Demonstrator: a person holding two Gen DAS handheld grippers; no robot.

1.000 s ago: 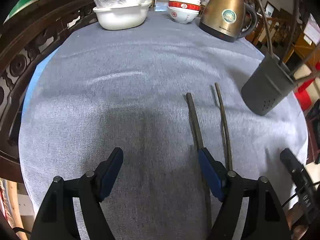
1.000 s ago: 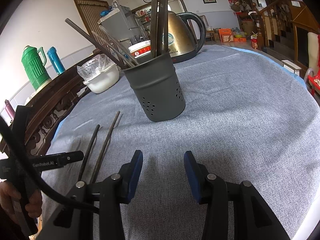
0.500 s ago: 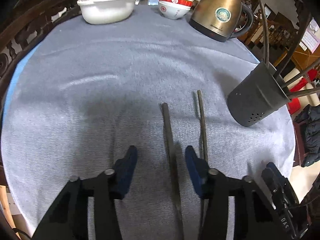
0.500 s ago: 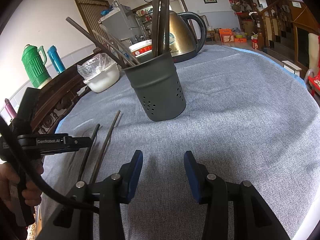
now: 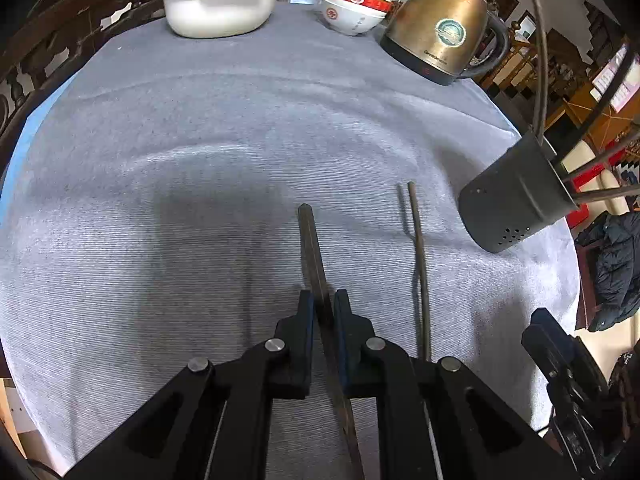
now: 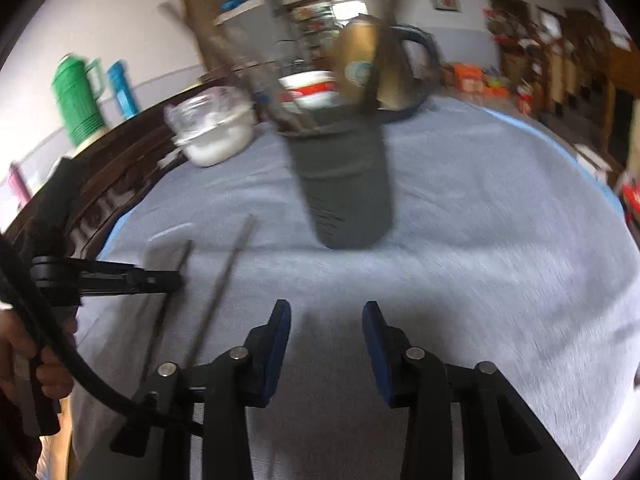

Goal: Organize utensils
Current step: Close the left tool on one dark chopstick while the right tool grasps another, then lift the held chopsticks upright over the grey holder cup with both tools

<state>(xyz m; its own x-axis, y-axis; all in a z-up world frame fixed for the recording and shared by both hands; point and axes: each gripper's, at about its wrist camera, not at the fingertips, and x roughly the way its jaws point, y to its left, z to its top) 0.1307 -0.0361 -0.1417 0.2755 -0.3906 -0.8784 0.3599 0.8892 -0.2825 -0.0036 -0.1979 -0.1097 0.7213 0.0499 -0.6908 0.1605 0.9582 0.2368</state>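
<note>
The left claw (image 5: 321, 312) pinches the nearer chopstick (image 5: 310, 236), apparently just off the tabletop (image 5: 160, 160). The right claw (image 6: 326, 340) gapes, holding nothing. Pickup is in hand; next calls for carrying it to the grey holder (image 5: 516, 196), tip down.

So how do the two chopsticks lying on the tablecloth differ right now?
The thicker chopstick is clamped between the pads of the left hand-held gripper; the thinner chopstick lies free to its right, nearer the gray utensil holder. The clamped one looks flat-sided, the free one slim and round. Both are dark and point away from the camera.
</note>
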